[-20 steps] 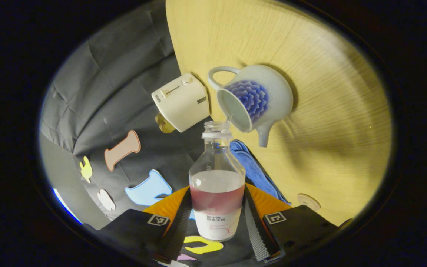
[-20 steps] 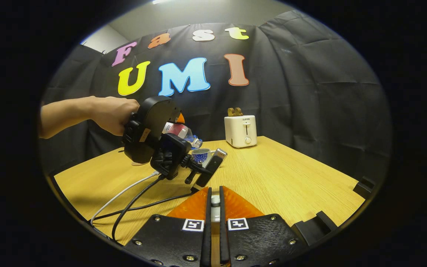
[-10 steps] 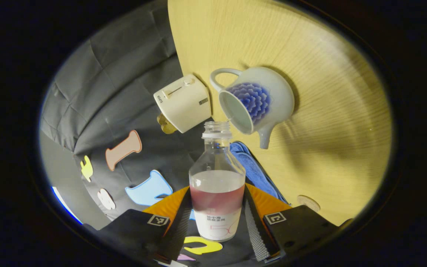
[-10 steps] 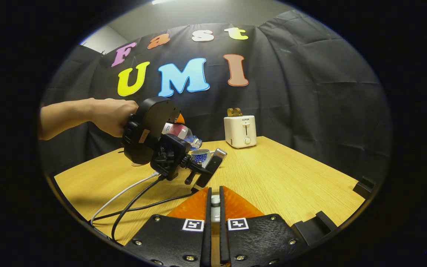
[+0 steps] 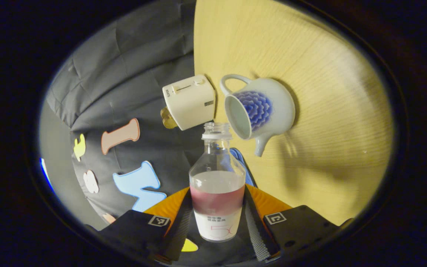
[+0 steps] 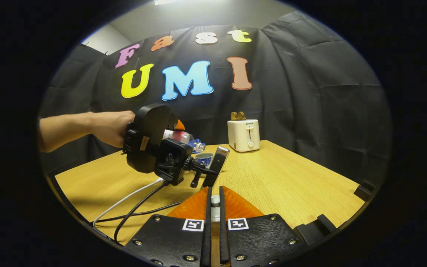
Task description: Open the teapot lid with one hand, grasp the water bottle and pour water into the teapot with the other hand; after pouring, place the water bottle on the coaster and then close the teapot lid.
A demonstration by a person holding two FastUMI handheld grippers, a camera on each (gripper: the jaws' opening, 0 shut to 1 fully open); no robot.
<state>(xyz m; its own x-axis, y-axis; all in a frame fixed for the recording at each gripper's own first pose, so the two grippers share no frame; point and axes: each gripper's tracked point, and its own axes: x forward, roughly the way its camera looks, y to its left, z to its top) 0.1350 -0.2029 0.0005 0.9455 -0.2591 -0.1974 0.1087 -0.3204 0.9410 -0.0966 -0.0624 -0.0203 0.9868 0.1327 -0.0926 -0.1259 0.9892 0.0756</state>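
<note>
Teapot, white with a blue flower pattern, stood lidless on the pale wooden worktop, its opening bare and its spout and handle both in sight in the left gripper view. Largest of all was that worktop, running back to the black cloth wall. At its far edge stood a cream toaster with something brown sticking out of its top. A hand held the left tongs, which were clenched on the water bottle: both fingers pressed the bottle's labelled lower half. The uncapped bottle lay tilted, its mouth just beside the teapot's open rim; liquid filled it to about the label's top. A blue cloth showed behind the bottle's neck. The right tongs, held low over the worktop's near edge, were closed on a small pale knob seen between their tips, apparently the lid's, though I cannot tell for certain.
</note>
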